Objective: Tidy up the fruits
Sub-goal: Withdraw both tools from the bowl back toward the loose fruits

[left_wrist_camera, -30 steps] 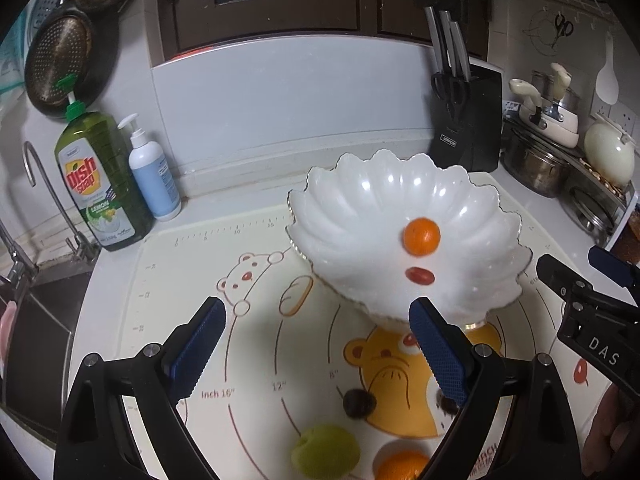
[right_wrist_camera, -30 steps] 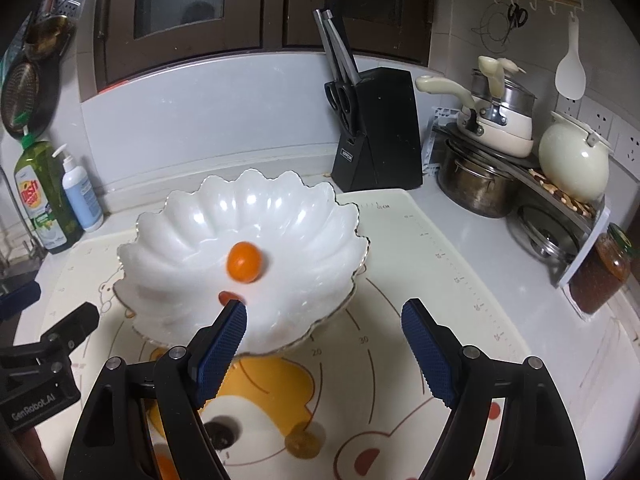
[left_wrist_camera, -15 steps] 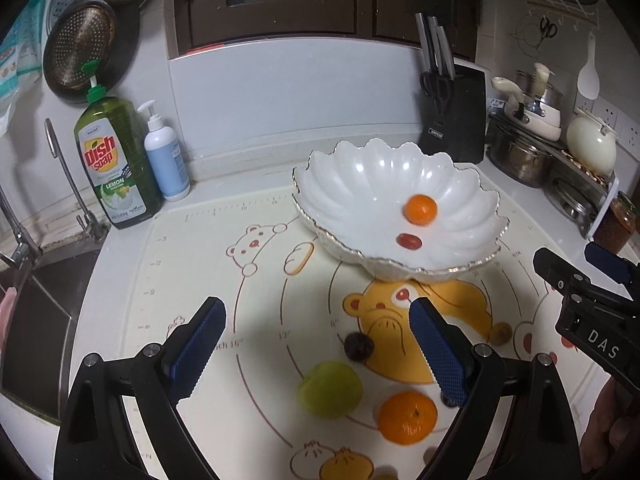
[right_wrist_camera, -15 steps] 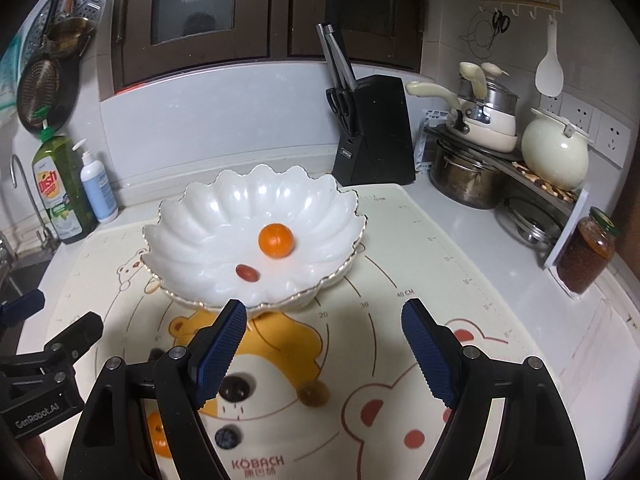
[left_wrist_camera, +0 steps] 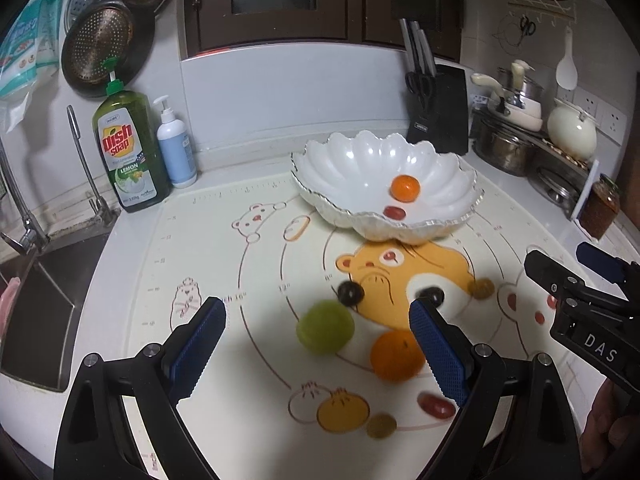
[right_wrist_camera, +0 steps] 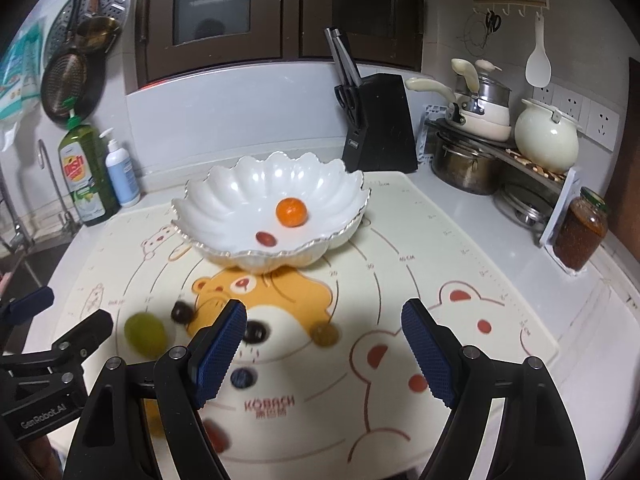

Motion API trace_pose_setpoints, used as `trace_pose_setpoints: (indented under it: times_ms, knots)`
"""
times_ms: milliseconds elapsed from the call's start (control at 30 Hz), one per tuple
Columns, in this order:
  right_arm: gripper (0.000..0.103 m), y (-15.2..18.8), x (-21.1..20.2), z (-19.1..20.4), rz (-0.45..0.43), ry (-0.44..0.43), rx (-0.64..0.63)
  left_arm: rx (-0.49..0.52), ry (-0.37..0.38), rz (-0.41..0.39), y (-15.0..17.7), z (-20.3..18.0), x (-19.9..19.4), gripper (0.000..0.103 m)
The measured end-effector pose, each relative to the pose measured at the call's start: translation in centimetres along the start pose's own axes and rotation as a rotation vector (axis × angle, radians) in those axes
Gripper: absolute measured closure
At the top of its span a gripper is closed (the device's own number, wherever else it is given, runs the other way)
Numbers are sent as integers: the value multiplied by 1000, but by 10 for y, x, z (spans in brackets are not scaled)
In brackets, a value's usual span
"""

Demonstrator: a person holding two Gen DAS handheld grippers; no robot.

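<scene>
Bowl (left_wrist_camera: pixel 352 168) mid-mat (left_wrist_camera: pixel 208 248); right mat side bare.

White counter (right_wrist_camera: pixel 460 216), pale wall panel (left_wrist_camera: pixel 288 96) behind. Dark wood cabinets (right_wrist_camera: pixel 224 12) overhead. Sink (left_wrist_camera: pixel 36 300) far left, faucet (left_wrist_camera: pixel 86 160) beside. Sockets (right_wrist_camera: pixel 576 110) on right wall. Dim, warm light.

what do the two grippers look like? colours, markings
Both match: black frames with triangular cut-outs and silver screws, blue textured pads on the fingers. Left gripper carries white "GenRobot.AI" lettering on its side, seen from the right wrist; right gripper carries white "DAS", seen from the left wrist. No cables visible. A bare hand shows behind the right one; no sleeve visible.
</scene>
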State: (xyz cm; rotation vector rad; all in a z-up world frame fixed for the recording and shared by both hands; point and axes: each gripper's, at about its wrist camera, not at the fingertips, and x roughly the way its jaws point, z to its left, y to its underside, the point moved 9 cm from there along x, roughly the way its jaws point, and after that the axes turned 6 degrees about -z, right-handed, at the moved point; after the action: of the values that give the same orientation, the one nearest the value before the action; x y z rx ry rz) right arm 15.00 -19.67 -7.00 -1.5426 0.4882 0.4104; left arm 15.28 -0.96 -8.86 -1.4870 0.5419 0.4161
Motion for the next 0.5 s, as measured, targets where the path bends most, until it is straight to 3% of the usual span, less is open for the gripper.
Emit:
trace_pose_setpoints:
  times_ms: [500]
  knots:
    - [23, 43, -16, 6, 21, -34, -50, 18, 0, 35, 49, -9, -12, 10]
